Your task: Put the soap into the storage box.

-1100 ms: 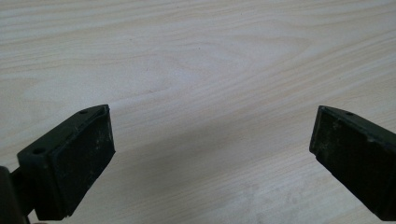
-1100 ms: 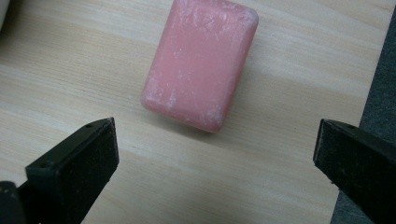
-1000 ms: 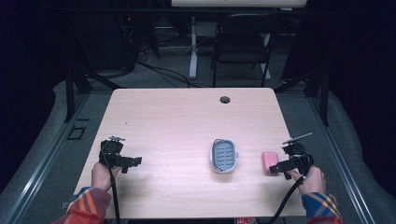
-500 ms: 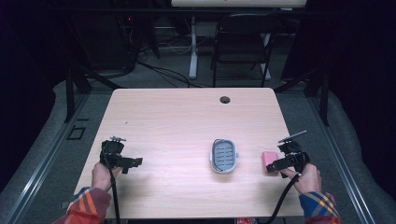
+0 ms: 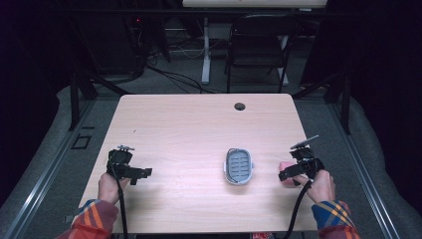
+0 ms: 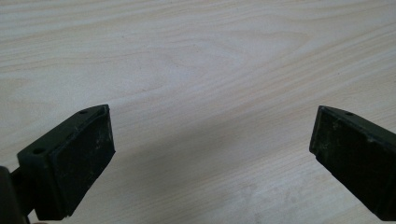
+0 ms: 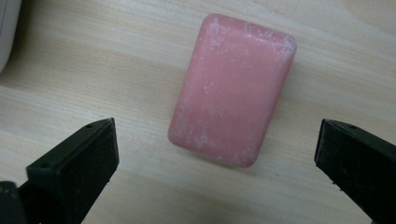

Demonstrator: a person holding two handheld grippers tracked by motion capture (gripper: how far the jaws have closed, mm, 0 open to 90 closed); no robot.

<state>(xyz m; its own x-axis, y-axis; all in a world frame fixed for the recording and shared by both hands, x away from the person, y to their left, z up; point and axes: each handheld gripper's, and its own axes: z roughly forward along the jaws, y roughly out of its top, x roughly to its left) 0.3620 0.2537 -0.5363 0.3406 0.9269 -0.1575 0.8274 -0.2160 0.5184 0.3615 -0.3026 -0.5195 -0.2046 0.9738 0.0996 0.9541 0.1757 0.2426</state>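
Pale wood grain covers the rectangular light-wood worktop, which is seen from above with a small round dark hole near its far edge. Near the middle of the worktop, toward the near right, a grey oval slotted soap dish is set flat on the wood. Just to the right of it, apart from it, a pink rounded rectangular bar of soap is laid flat on the worktop; in the high view only a small part of the bar is seen beside the right claw.

The right claw is held low over the bar by the right hand, whose plaid sleeve comes in from the bottom edge. In the right gripper view the two black jaws are spread wide, one at either side of the frame, and the bar is seen ahead of them and between their lines, untouched by either. White scuffing is visible on the bar's corners and edges. A pale curved edge, likely the dish, is cut off at the upper left corner of that view.

The left claw is held by the left hand near the near left part of the worktop, well apart from the dish and the bar. In the left gripper view its jaws are likewise spread wide, and bare wood is seen between them
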